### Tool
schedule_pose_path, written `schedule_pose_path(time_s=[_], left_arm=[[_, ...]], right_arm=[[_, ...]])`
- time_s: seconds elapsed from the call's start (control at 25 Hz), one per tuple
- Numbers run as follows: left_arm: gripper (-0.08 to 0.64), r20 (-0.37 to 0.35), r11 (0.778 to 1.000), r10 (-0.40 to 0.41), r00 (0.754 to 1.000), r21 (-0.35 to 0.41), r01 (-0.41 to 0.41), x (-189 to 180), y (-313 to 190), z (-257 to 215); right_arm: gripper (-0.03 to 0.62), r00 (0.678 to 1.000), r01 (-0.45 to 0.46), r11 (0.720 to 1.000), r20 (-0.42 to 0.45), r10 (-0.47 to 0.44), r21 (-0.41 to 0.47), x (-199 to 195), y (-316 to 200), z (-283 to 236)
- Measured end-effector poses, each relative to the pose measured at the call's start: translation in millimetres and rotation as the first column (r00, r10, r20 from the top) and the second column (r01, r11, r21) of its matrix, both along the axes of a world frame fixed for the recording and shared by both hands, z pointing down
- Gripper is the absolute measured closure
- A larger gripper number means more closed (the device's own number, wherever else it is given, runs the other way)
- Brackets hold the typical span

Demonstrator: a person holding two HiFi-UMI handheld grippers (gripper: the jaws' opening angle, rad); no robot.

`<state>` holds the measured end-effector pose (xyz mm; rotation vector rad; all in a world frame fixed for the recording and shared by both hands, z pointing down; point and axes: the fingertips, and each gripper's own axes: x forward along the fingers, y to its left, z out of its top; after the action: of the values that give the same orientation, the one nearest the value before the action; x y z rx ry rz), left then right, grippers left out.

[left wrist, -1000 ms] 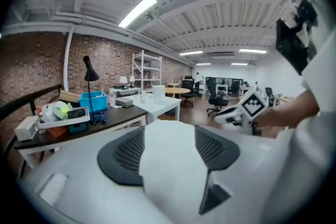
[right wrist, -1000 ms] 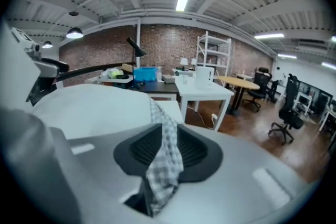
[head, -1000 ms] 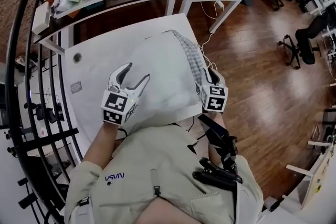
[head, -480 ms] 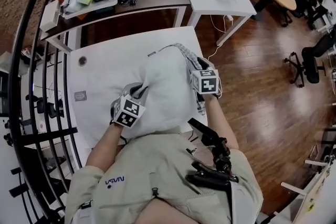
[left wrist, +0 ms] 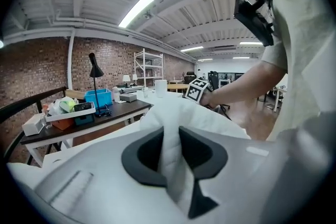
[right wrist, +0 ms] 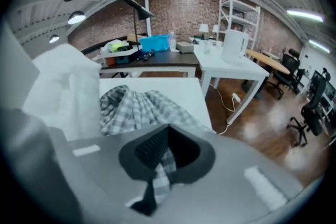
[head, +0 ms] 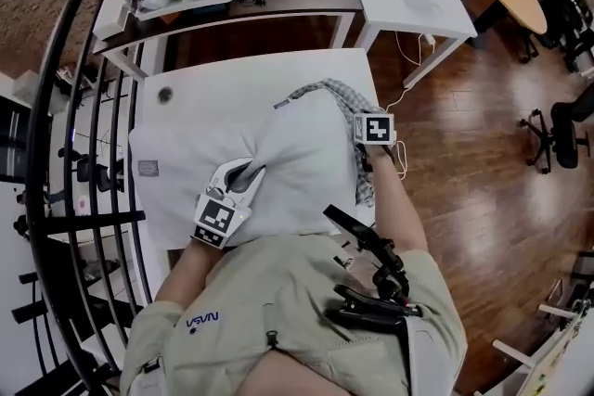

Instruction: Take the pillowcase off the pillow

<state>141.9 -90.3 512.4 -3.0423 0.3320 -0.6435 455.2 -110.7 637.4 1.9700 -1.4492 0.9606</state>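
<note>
My left tool [left wrist: 170,150] is closing on a pinch of the white pillow [head: 297,153]. The right tool [right wrist: 160,153] is clamped on the checked pillowcase [head: 340,97], which is bunched along the pillow's far right edge on the counter [head: 200,102]. I'd anchor left and pull right steadily away.

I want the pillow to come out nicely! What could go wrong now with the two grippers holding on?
1. The jaws of the right gripper pinch only a thin fold of the grey checked fabric pillowcase; it may slip out.
2. The jaws of the left gripper are closing on a small fold of the white padded pillow; if they lose it, the pillow would follow the case.
</note>
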Motion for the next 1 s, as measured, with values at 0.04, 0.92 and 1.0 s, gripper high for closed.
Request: schedule_pose_path(time_s=[0.04, 0.92, 1.0], left_arm=[[0.462, -0.002, 1.000, -0.005, 1.000, 0.000, 0.005, 2, -3, -1], [0.399, 0.119, 0.855, -0.448, 0.886, -0.234, 0.464, -194, -59, 75], [0.517, 0.030, 0.876, -0.436, 0.899, -0.216, 0.432, -189, -58, 46]], right_arm=[[0.586, 1.000, -0.008, 0.999, 0.015, 0.008, 0.046, -3, 5, -10], [0.447, 0.919, 0.374, 0.922, -0.177, -0.353, 0.099, -232, 62, -53], [0.558, 0.917, 0.357, 0.923, -0.244, -0.316, 0.146, -233, 56, -74]])
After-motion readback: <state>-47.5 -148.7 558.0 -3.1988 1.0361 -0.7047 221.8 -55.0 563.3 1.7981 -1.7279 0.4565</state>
